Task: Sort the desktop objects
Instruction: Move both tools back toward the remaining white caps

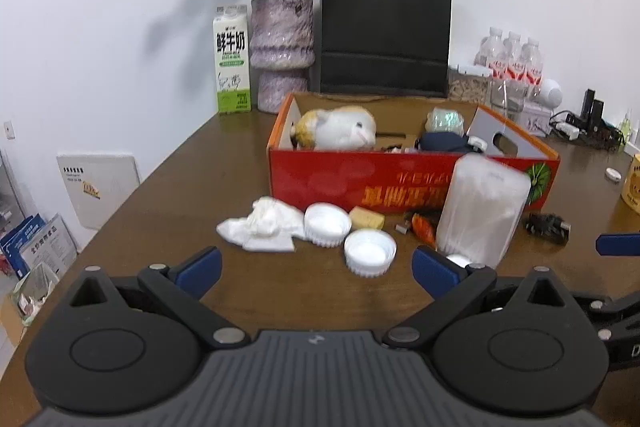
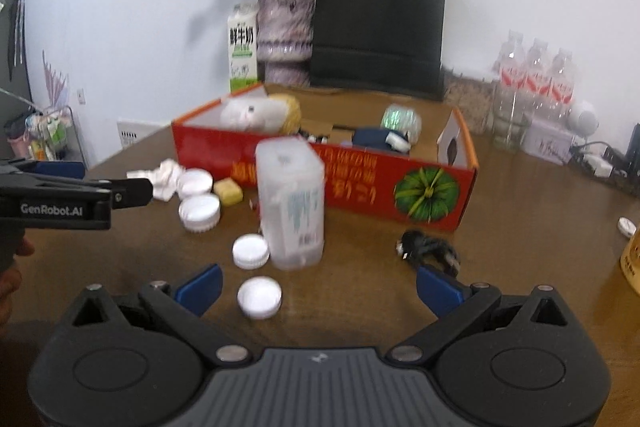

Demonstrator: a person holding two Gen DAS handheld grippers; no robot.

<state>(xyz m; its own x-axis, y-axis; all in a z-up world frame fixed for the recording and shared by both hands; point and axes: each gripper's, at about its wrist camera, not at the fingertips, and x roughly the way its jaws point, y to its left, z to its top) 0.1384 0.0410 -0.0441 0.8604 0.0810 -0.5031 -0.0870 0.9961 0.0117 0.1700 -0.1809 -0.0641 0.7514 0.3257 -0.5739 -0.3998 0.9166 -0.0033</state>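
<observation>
1. Left gripper [image 1: 316,269] held low over the brown table [image 1: 160,195], jaws wide, nothing between them.
2. Right gripper [image 2: 318,285] also low and level, jaws wide and empty; a white bottle cap [image 2: 259,297] lies just ahead of its left finger.
3. Translucent plastic box [image 2: 291,209] stands upright ahead of the right gripper, just before the red cardboard box [image 2: 360,183].
4. More white caps [image 1: 370,251], crumpled tissue [image 1: 266,225] and a yellow block [image 1: 367,218] lie ahead of the left gripper.

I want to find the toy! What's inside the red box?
Inside the red box: a plush toy, a shiny wrapped ball, something navy. The front wall hides the bottom.
</observation>
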